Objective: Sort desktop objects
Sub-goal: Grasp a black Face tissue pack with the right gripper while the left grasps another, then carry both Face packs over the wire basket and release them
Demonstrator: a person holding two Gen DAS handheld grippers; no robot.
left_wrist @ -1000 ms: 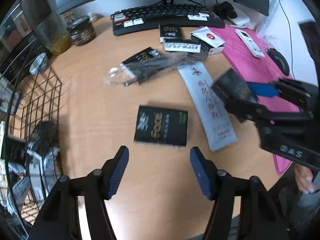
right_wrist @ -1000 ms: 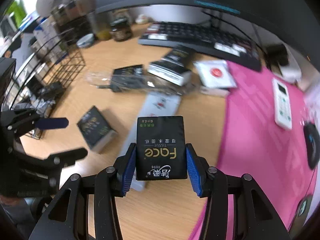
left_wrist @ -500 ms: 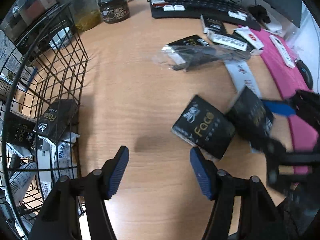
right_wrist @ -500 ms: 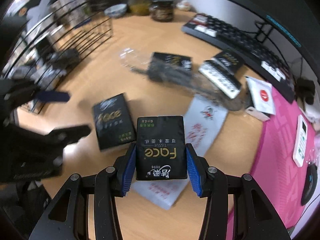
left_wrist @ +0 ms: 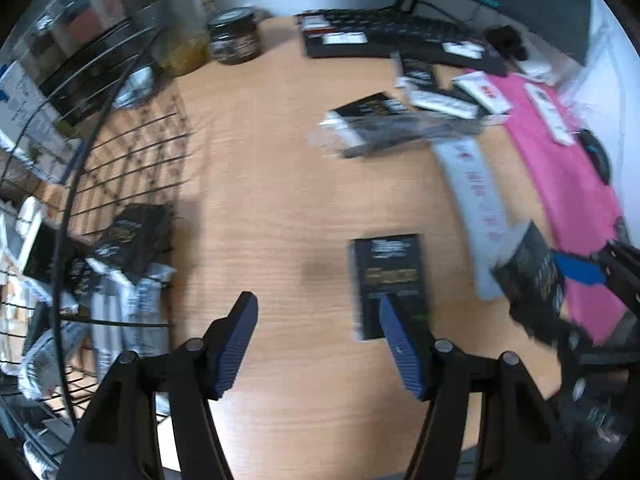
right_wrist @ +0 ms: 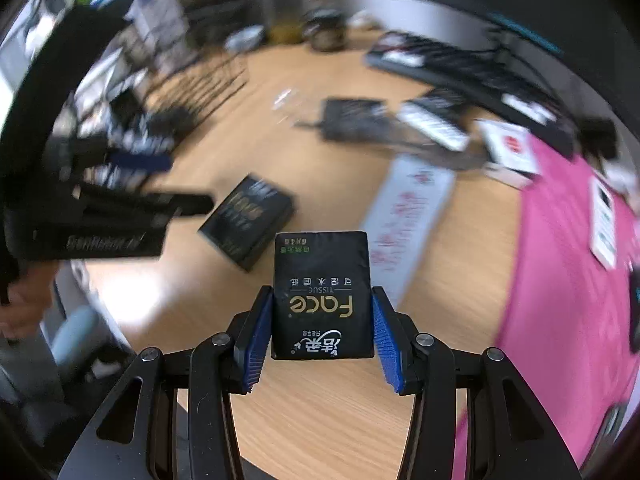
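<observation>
While the right gripper [right_wrist: 322, 330] pinches a black tissue pack [right_wrist: 322, 296] between its blue pads, the left gripper [left_wrist: 318, 344] stands spread and empty above the desk [left_wrist: 280, 208]. Sorting appears partly done: the wire basket [left_wrist: 68, 216] at 9 o'clock already contains several packs. A second black pack [left_wrist: 390, 280] lies just beyond the left gripper at 1 o'clock; a white sachet [left_wrist: 476, 196] and a cluster of packets [left_wrist: 396, 124] near the keyboard [left_wrist: 400, 36] at 12 o'clock remain loose.
</observation>
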